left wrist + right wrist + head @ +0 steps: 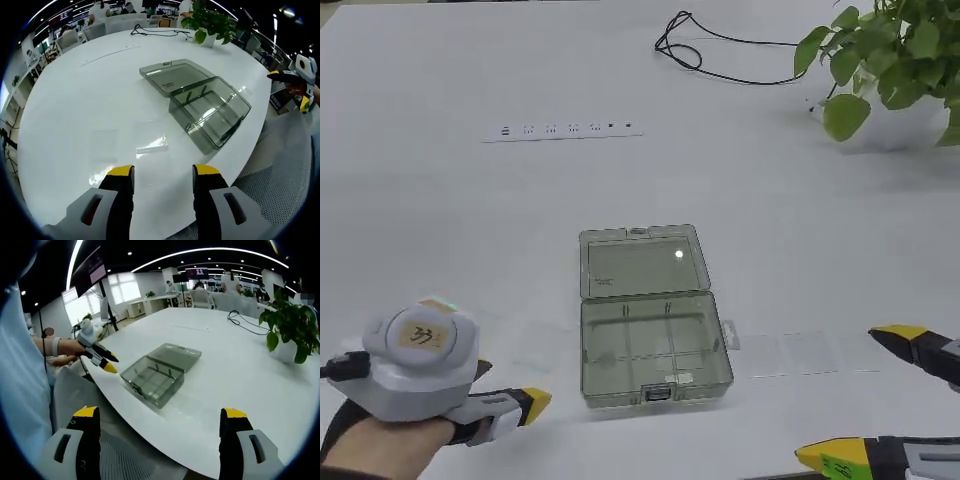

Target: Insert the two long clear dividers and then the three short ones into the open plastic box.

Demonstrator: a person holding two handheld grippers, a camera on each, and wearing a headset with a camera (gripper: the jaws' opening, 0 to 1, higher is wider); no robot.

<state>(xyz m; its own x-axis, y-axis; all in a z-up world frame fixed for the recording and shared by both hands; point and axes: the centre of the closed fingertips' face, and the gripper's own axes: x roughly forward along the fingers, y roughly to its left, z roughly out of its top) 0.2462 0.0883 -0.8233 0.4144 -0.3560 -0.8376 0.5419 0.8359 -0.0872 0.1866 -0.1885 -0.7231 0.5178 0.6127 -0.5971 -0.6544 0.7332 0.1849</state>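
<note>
Head view looks down on a round white table (440, 220); the gripper views add an open office with desks, chairs and ceiling lights. At near left, the left gripper (162, 172) hovers over the table edge, jaws moderately apart and empty. Just ahead of it, clear dividers (151, 144) lie flat on the table. At the middle sits the plastic box (655, 350), latch side toward the person, its lid (640, 262) laid flat open on the far side. Thin lines cross its interior; I cannot tell whether they are slots or dividers. Right of it, further dividers (808, 350) lie flat in a row. The right gripper (160, 415) is spread wide, holding nothing. Beyond are a power strip (560, 130), a cable (700, 55) and a plant (890, 60).
</note>
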